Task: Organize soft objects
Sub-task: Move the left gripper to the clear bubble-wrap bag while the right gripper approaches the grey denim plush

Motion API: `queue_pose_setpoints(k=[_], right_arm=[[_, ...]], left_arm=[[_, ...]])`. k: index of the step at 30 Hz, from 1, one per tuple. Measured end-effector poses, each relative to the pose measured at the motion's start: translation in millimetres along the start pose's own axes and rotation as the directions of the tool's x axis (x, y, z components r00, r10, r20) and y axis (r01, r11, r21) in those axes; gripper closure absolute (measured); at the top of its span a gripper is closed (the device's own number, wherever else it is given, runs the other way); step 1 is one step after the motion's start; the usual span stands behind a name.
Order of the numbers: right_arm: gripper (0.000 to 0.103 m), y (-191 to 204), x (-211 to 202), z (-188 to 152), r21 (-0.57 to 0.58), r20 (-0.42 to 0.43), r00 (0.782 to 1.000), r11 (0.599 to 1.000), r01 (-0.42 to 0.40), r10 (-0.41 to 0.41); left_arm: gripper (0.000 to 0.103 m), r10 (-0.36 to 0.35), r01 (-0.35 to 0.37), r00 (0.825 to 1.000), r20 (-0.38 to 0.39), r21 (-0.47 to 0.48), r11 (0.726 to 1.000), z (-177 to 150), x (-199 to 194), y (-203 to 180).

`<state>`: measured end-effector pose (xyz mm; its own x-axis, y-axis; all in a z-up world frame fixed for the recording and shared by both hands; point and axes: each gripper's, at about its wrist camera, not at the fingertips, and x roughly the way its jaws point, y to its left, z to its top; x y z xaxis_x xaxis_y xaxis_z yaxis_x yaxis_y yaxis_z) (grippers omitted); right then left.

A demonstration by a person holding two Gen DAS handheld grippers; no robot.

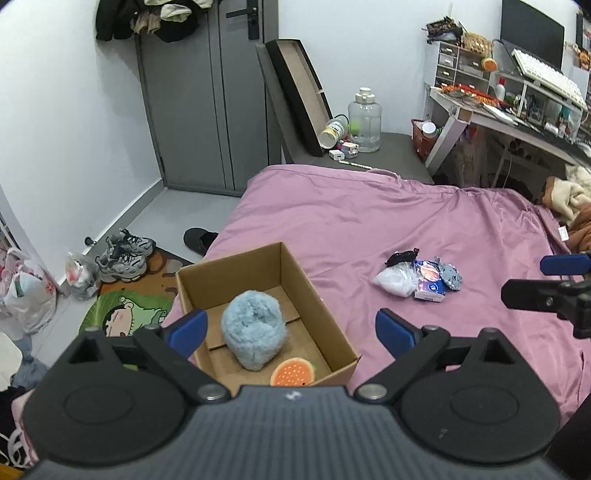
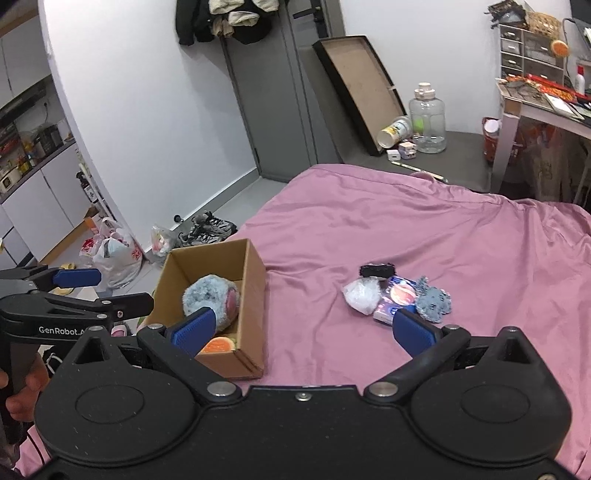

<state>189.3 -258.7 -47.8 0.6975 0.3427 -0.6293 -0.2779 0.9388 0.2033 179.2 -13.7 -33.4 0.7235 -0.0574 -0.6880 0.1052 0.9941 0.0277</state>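
Small bedroom: white walls, grey door (image 1: pixel 192 110) at 12 o'clock with clothes (image 1: pixel 147 16) hung over its top, pink sheet (image 1: pixel 369 221) spread across the bed.

Far left, on the floor at 9 o'clock in the left wrist view — plastic bags (image 1: pixel 26 291), sneakers (image 1: pixel 125 254), a cartoon mat (image 1: pixel 125 314).

Next, on the sheet's left edge, an open box (image 1: pixel 299 295). Inside it: a fluffy blue plush (image 1: pixel 255 332), and at 5 o'clock from that, touching it, an orange-slice plush (image 1: pixel 291 373). In the right wrist view the same box (image 2: pixel 251 291) at 10 o'clock from centre, blue plush (image 2: pixel 210 295) showing a pink patch.

Left gripper (image 1: pixel 288 328) above the box, blue pads spread wide, nothing between them but the view down onto the plush. No contact visible. Seen from the right wrist camera as well, at 9 o'clock (image 2: pixel 122 291), with a hand (image 2: pixel 22 387) on its handle.

Right of the box, well apart from it, a small heap on the sheet: black scrunchie (image 1: pixel 402 256), white bag (image 1: pixel 395 280), tissue pack (image 1: pixel 430 282), grey-blue fuzzy piece (image 1: pixel 452 277) — all touching or just beside one another.

Right gripper (image 2: pixel 303 328) over the sheet between box and heap, pads wide apart, empty; its right fingertip (image 2: pixel 410 328) overlapping the tissue pack (image 2: pixel 395 299) in its own view.

Far right at 2 o'clock, a cluttered desk (image 1: pixel 517 122).
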Motion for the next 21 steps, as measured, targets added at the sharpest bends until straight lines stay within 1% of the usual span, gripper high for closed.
queue_pose_setpoints(k=[6,14,21], right_arm=[[0.000,-22,-4,0,0.030,0.010,1.000,1.000,0.008,-0.009],[0.000,-50,-1,3,0.070,0.027,0.999,0.997,0.034,-0.036],[0.000,-72,11,3,0.099,0.029,0.997,0.993,0.064,-0.067]], left_arm=[[0.003,0.002,-0.001,1.000,-0.024,0.030,1.000,14,11,-19],[0.003,0.004,-0.005,1.000,0.008,0.073,0.997,30,23,-44],[0.003,-0.032,0.032,0.999,0.000,0.065,0.997,37,42,-58]])
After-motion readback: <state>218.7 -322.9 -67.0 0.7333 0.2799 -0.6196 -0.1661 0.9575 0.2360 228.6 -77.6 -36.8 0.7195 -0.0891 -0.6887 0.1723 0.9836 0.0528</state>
